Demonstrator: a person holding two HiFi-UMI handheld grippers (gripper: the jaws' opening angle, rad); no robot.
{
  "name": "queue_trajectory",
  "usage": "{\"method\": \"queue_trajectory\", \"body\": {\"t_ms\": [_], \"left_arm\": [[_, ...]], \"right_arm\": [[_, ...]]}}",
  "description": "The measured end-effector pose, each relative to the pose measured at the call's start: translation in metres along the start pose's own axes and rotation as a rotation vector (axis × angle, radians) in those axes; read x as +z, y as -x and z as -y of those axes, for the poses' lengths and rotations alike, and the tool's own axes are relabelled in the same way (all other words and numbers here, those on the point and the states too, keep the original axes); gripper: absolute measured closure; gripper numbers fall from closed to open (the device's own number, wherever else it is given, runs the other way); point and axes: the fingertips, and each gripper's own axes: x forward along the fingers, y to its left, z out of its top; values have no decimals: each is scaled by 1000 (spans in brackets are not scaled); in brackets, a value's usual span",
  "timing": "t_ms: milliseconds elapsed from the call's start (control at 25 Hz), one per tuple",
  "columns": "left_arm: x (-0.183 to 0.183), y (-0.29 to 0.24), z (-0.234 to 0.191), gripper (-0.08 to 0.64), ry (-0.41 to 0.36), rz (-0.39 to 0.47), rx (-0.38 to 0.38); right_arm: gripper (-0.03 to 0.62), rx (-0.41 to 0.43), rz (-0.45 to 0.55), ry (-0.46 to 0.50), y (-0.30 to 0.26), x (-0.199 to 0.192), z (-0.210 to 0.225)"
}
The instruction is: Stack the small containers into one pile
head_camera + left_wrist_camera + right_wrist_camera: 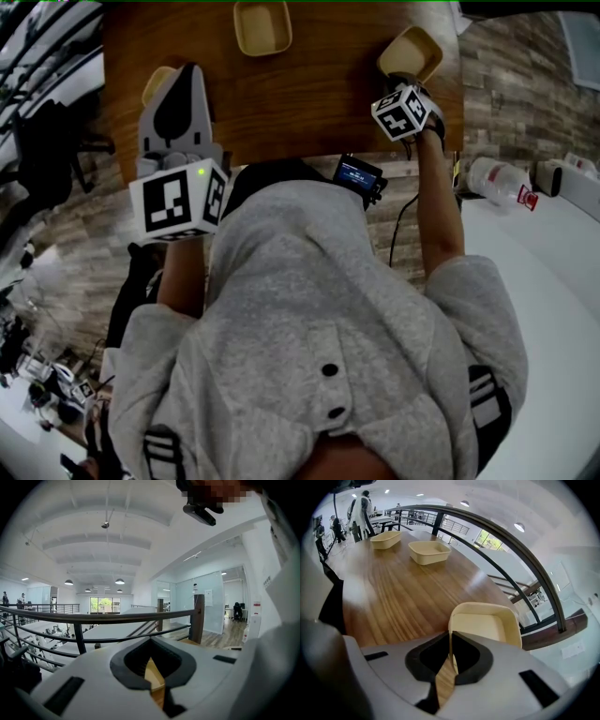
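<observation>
Three beige small containers are on or over the wooden table (309, 94). One container (261, 26) (430, 551) sits alone at the far middle. My right gripper (407, 81) (451, 660) is shut on the near rim of a second container (412, 52) (487, 625) at the table's right corner. My left gripper (178, 80) (152, 667) is raised and tilted upward. It is shut on a thin beige wall (151, 673) of the third container (157, 82) (386, 539), most of which the gripper body hides.
A black device with a lit screen (359, 173) sits at the table's near edge. A plastic bottle (502, 178) lies on a white surface to the right. A dark railing (520, 550) runs past the table's far side. The person's grey sweater fills the lower head view.
</observation>
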Motion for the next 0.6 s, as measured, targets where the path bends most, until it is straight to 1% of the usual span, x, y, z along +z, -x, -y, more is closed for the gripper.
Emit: {"method": "queue_trajectory", "body": {"t_ms": [280, 600], "left_arm": [[5, 20, -18, 546, 10, 14, -9], [7, 41, -55, 546, 32, 22, 1]], "right_arm": [[565, 9, 38, 43, 24, 30, -15], [565, 23, 54, 111, 41, 73, -35]]}}
